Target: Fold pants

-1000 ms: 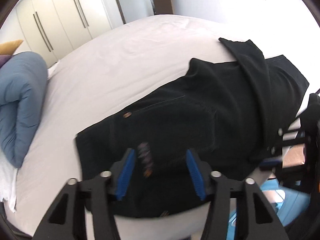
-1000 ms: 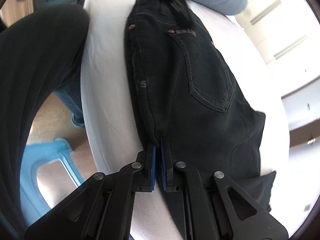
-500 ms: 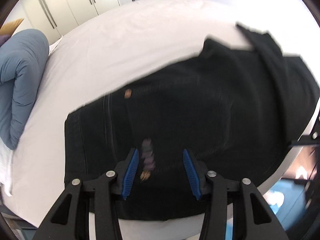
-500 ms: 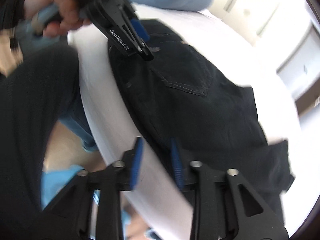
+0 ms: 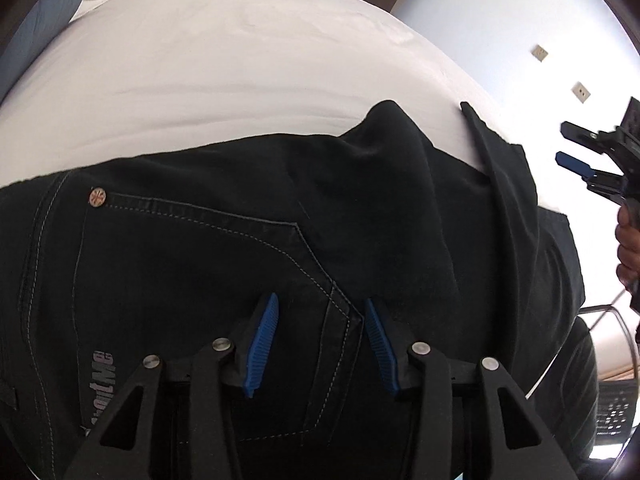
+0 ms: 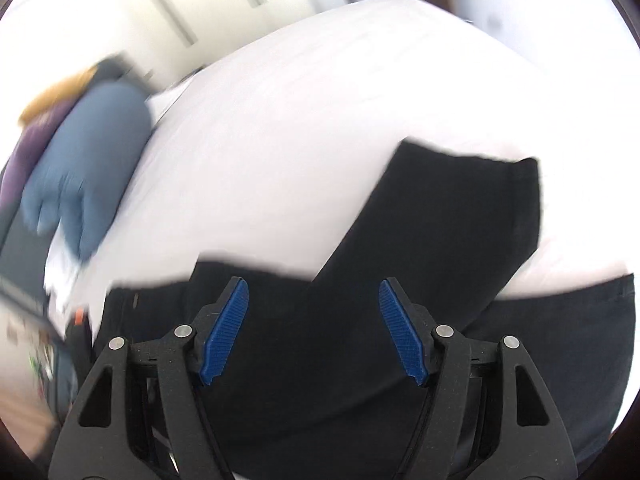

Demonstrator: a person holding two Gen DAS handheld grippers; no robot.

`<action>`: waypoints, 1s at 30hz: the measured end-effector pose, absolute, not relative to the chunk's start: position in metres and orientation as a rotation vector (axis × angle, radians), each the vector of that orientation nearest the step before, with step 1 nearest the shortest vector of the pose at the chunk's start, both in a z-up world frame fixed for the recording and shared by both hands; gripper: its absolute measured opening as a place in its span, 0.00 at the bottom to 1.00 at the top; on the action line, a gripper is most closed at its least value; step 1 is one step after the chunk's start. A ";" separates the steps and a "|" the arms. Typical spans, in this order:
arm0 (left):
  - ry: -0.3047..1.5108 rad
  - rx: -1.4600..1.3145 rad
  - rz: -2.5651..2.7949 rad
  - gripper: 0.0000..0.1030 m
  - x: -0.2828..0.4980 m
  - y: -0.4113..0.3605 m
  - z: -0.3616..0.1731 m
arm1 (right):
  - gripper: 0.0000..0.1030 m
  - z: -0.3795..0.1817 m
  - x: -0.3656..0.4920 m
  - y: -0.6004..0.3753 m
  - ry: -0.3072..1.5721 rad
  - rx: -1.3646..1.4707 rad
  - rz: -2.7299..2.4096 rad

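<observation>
**Black pants on white bed, both grippers open**

Black pants point(image 5: 248, 264) lie across the near edge of the white bed point(image 5: 224, 60), back pocket up, one leg folded over. Left gripper point(image 5: 320, 344) is spread wide above the pocket seam, holding nothing. Right gripper point(image 6: 314, 330) is spread wide over the folded leg, holding nothing; this view is blurred.
</observation>
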State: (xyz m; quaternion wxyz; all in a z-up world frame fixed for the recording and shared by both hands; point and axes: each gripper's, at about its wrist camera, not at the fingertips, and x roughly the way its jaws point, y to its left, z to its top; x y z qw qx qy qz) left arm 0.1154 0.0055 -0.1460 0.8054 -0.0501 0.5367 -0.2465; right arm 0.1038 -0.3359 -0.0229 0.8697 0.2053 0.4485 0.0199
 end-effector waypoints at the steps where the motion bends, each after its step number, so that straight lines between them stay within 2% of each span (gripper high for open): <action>1: 1.150 -0.115 -0.531 0.46 0.116 0.007 -0.147 | 0.65 -0.023 0.119 -0.350 0.943 0.457 0.007; 8: 1.139 -0.106 -0.526 0.46 0.116 -0.001 -0.149 | 0.65 -0.048 0.209 -0.377 1.037 0.495 -0.109; 24: 1.100 -0.102 -0.518 0.46 0.110 0.012 -0.150 | 0.65 -0.121 0.290 -0.371 1.251 0.337 -0.434; 26: 1.097 -0.098 -0.517 0.46 0.109 0.012 -0.150 | 0.55 -0.121 0.295 -0.372 1.242 0.327 -0.435; 28: 1.096 -0.097 -0.514 0.46 0.109 0.011 -0.150 | 0.27 -0.120 0.301 -0.372 1.244 0.298 -0.433; 29: 1.095 -0.096 -0.514 0.46 0.109 0.010 -0.150 | 0.22 -0.119 0.304 -0.372 1.243 0.279 -0.427; 30: 1.095 -0.096 -0.513 0.46 0.109 0.008 -0.150 | 0.13 -0.116 0.304 -0.372 1.244 0.267 -0.423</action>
